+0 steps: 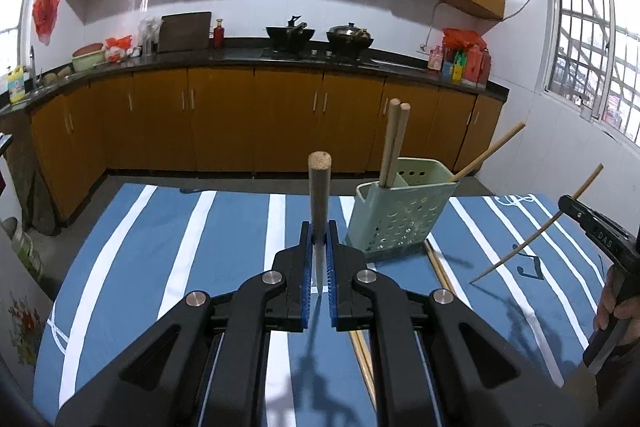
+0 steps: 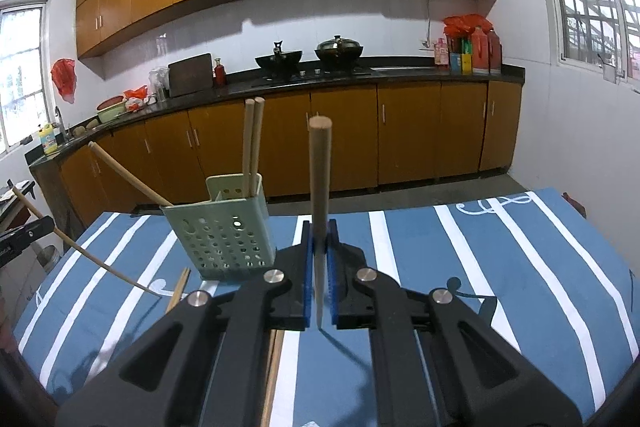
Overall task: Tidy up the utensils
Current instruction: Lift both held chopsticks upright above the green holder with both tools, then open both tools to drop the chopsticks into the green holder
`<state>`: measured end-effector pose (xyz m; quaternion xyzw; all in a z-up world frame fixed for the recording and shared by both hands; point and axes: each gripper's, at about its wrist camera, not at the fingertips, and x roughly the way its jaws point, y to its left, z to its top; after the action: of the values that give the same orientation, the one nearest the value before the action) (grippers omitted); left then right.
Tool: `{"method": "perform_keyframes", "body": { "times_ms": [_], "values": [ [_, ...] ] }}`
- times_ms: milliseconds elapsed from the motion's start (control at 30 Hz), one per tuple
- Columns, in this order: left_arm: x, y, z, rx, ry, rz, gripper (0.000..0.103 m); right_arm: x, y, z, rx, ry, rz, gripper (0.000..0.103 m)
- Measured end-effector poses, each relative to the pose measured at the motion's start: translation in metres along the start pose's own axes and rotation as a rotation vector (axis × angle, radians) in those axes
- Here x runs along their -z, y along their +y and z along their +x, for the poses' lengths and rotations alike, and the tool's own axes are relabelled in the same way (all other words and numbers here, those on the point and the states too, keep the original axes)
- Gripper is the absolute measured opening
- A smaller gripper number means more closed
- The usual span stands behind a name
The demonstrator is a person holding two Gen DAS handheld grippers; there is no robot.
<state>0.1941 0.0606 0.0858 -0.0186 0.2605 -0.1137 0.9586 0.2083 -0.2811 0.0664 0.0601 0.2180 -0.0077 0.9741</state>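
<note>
Both grippers were up off the table, each with a chopstick pinched upright between its blue pads. The left gripper (image 1: pixel 319 251) was clamped tight on its chopstick (image 1: pixel 319 187), thick end pointing up, thin tip hanging below the pads. Same picture on the right: the right gripper (image 2: pixel 319 251) was squeezed onto its own chopstick (image 2: pixel 320 187), tip dangling low between the jaws.

The target sat between them, a pale green holder (image 1: pixel 396 211) standing on the blue striped cloth (image 1: pixel 160 235), far of the left gripper and to its right. It already held a pair (image 1: pixel 392 143) standing in the far compartment and one more stick (image 1: pixel 490 153) leaning out to the right. At least one loose stick (image 1: pixel 436 267) lay flat on the cloth just near of the holder.

To do this well, I judged each stick had to go in tip first, one hand at a time so the two did not clash over the small opening. The tip needed to clear the rim, drop into a compartment, and only then should the pads let go. Knocking the light holder over looked the main risk.
</note>
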Motion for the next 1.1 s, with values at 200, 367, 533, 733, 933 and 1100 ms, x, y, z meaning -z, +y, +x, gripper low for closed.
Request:
{"method": "perform_keyframes", "body": {
  "times_ms": [200, 367, 533, 733, 933, 1100],
  "values": [
    [-0.017, -0.009, -0.019, 0.057, -0.049, 0.002, 0.007, -0.035, 0.006, -0.025, -0.103, -0.053, 0.015, 0.007],
    [-0.038, -0.028, -0.042, 0.123, -0.123, 0.038, 0.007, -0.069, 0.015, -0.044, -0.198, -0.134, 0.039, 0.007],
    [-0.057, -0.048, -0.049, 0.149, -0.195, 0.062, 0.007, -0.092, 0.031, -0.046, -0.214, -0.208, 0.026, 0.007],
    [-0.082, -0.061, -0.031, 0.103, -0.269, 0.052, 0.007, -0.107, 0.050, -0.025, -0.189, -0.247, -0.014, 0.007],
    [-0.086, -0.066, 0.004, 0.086, -0.213, 0.039, 0.007, -0.107, 0.054, 0.018, -0.176, -0.184, -0.014, 0.007],
    [-0.074, -0.063, 0.023, 0.097, -0.146, 0.030, 0.007, -0.098, 0.056, 0.046, -0.171, -0.116, -0.012, 0.007]
  ]
}}
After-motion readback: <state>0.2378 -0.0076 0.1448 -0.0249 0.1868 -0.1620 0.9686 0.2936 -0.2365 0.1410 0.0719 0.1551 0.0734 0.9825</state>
